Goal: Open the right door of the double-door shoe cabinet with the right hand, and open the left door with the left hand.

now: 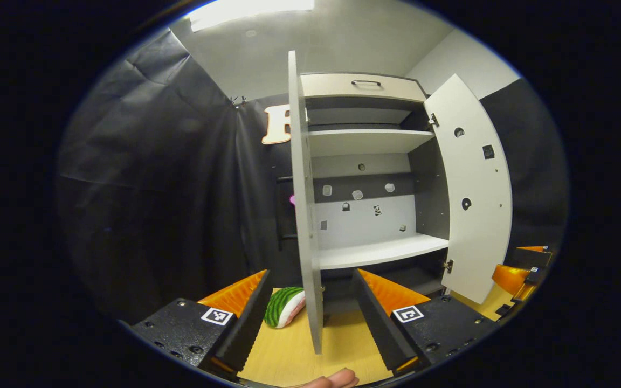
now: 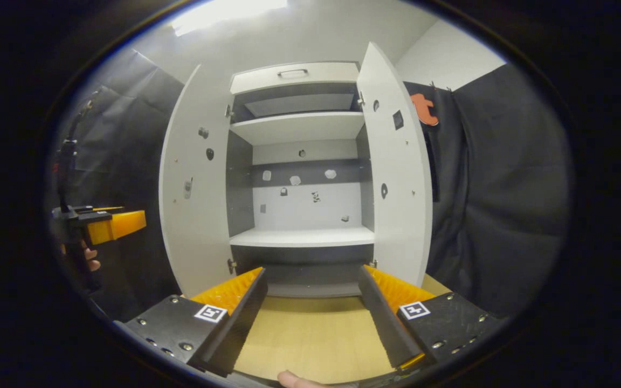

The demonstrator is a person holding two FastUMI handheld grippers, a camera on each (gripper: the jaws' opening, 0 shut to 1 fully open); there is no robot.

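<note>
The left gripper (image 1: 310, 312) has its fingers spread wide with the free edge of the shoe cabinet's left door (image 1: 304, 215) standing between them, neither pad touching the panel, so it holds nothing; judging by this, the door is swung fully out and the clean move is to draw straight back off the edge without nudging it. The right door (image 2: 397, 178) also stands wide open beside the bare shelves (image 2: 302, 236), and the right gripper (image 2: 310, 302) hangs open and empty in front of the cabinet.
</note>
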